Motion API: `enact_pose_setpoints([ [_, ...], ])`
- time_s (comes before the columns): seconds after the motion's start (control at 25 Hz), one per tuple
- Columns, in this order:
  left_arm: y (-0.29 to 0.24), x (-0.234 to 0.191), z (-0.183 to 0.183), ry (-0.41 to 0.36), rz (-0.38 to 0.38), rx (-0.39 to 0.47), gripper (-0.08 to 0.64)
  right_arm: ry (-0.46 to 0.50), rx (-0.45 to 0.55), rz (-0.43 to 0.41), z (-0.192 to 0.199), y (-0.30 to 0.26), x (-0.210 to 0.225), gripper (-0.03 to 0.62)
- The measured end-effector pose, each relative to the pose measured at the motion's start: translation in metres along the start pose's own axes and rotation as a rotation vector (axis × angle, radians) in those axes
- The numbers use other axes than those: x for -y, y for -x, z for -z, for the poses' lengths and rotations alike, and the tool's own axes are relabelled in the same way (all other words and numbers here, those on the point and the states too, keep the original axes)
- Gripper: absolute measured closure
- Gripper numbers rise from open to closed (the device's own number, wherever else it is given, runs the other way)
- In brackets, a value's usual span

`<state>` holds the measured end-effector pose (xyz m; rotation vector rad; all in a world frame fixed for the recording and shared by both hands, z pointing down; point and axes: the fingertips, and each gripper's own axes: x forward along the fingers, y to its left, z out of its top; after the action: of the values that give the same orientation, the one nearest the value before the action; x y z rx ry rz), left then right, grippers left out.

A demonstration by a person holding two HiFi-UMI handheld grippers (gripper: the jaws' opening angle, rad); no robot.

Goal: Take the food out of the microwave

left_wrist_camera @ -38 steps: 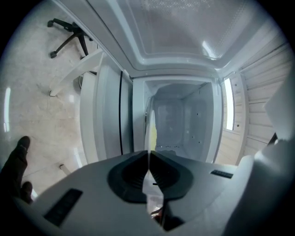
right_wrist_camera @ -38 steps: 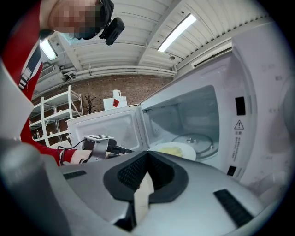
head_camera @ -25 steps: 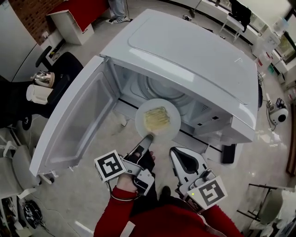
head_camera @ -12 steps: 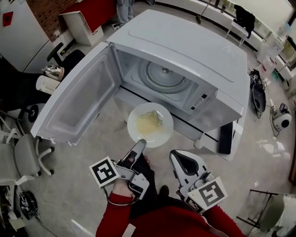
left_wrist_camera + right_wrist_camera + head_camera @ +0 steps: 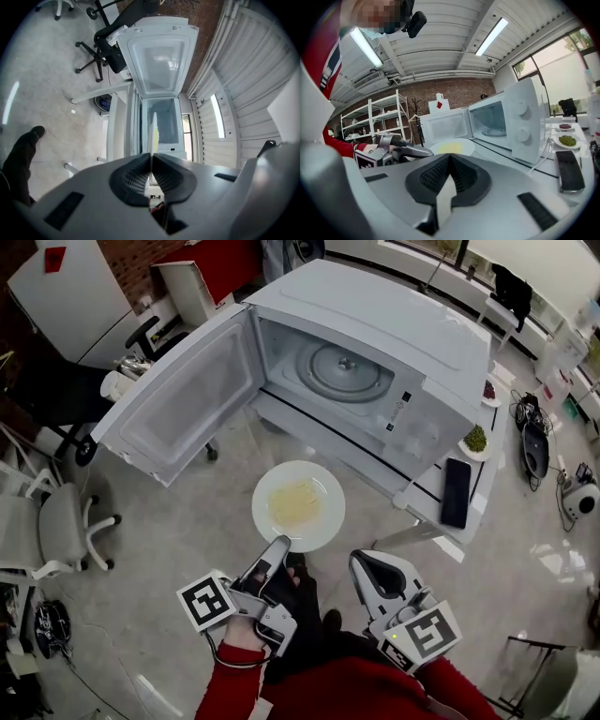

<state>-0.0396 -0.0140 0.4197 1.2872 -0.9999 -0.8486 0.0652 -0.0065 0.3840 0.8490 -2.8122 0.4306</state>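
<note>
Your left gripper [image 5: 278, 543] is clamped on the plate [image 5: 324, 521] by its rim. The food [image 5: 293, 502] is clear of the microwave [image 5: 375, 324], at its 6 o'clock. Your right gripper [image 5: 367, 564] is closed and empty. Only setting down seems left.

my left claw [image 5: 277, 547] pinches the near edge of a white plate [image 5: 323, 521]. yellow food [image 5: 293, 502] lies in the middle of the plate. the plate is out in the air, in front of the white microwave [image 5: 394, 324] and not touching it. the microwave door [image 5: 183, 399] hangs wide open to the left, and i can see the round glass tray [image 5: 344, 373] inside. my right claw [image 5: 367, 566] is beside the left one, near the plate but apart from it. a black phone [image 5: 456, 493] lies on the table [image 5: 429, 510] by the microwave, near a small dish of green stuff [image 5: 475, 439]. a grey chair [image 5: 52, 531] stands at the left.
</note>
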Motion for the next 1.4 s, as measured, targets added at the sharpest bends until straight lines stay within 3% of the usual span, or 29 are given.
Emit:
enact_pose_setpoints([
  [0.76,0.076,0.012,0.048,0.027,-0.018,0.105,0.540,0.002,-0.022,-0.064,0.008,0.061,-0.037,0.581],
  [1.04,0.093,0.015,0.049,0.023,-0.017,0.124,0.540,-0.005,-0.014,-0.064,0.006,0.063,-0.041,0.581],
  [1.4,0.136,0.014,0.036,0.045,0.001,0.190,0.540,0.029,-0.023,-0.137,0.005,0.042,-0.079,0.581],
])
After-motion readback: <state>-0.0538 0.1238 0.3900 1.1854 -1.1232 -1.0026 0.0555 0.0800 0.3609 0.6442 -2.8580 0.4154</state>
